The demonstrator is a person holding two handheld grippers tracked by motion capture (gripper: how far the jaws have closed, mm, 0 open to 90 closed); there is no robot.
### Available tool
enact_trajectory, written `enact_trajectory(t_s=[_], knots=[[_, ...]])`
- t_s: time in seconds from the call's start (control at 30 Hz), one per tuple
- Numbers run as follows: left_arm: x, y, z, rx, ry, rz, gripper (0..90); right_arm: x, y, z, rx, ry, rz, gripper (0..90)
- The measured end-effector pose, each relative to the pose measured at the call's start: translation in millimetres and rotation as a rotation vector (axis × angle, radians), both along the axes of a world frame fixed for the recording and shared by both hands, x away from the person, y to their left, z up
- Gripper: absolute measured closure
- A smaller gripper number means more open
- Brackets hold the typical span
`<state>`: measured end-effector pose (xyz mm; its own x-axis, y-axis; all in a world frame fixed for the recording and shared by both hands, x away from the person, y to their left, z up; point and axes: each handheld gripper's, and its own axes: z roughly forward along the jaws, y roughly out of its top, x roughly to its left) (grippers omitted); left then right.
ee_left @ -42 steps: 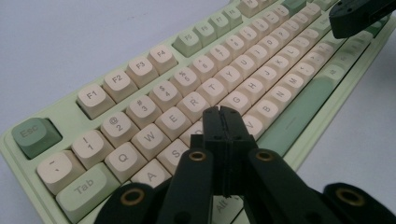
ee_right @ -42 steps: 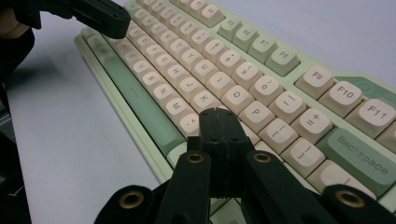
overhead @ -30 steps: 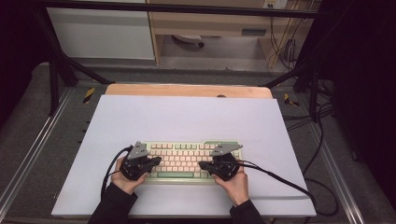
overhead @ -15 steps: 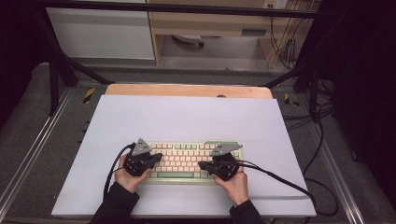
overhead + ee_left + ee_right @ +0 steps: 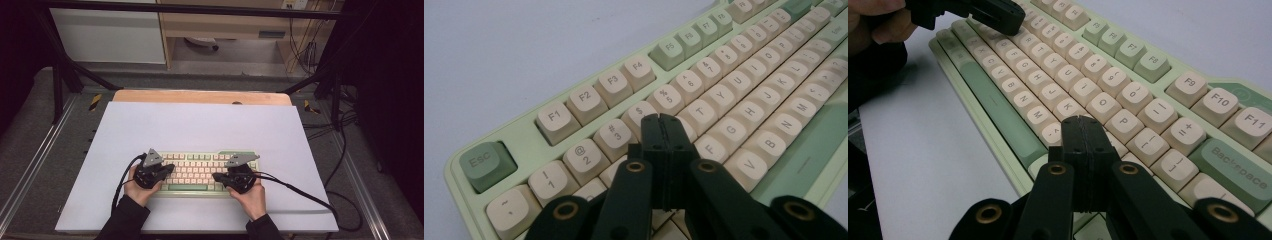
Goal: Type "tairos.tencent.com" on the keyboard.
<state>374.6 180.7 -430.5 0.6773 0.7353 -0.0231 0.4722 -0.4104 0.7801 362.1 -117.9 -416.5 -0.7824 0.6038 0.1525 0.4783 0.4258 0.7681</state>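
Note:
A pale green keyboard [image 5: 197, 167] with cream keys lies on the white mat, close to the front edge. My left gripper [image 5: 170, 169] is over its left end, jaws shut and empty. In the left gripper view the closed tips [image 5: 662, 120] hover just above the keys around the number 4 on the keyboard [image 5: 744, 65]. Over the right end my right gripper [image 5: 216, 176] is also shut with nothing held. Its tips [image 5: 1083, 122] sit above the keys beside P on the keyboard [image 5: 1128, 75]. The left gripper [image 5: 998, 12] shows far off at the top left.
The white mat [image 5: 200, 125] covers most of a wooden table [image 5: 200, 96] inside a metal frame. A black cable [image 5: 300, 192] trails from the right gripper across the mat to the right. Cabinets stand beyond the table.

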Motion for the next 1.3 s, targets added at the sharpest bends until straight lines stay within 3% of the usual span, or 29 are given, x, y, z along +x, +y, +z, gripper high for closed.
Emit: enact_trajectory(t_s=[0.43, 1.3], knots=[[0.8, 0.3, -1.6, 0.008, 0.010, -0.006, 90.0, -0.2, 0.1, 0.0, 0.000, 0.002, 0.001, 90.0], [-15.1, 18.8, 9.7, -0.030, 0.003, -0.029, 90.0, -1.9, 7.6, 1.9, 0.029, 0.003, 0.017, 90.0]])
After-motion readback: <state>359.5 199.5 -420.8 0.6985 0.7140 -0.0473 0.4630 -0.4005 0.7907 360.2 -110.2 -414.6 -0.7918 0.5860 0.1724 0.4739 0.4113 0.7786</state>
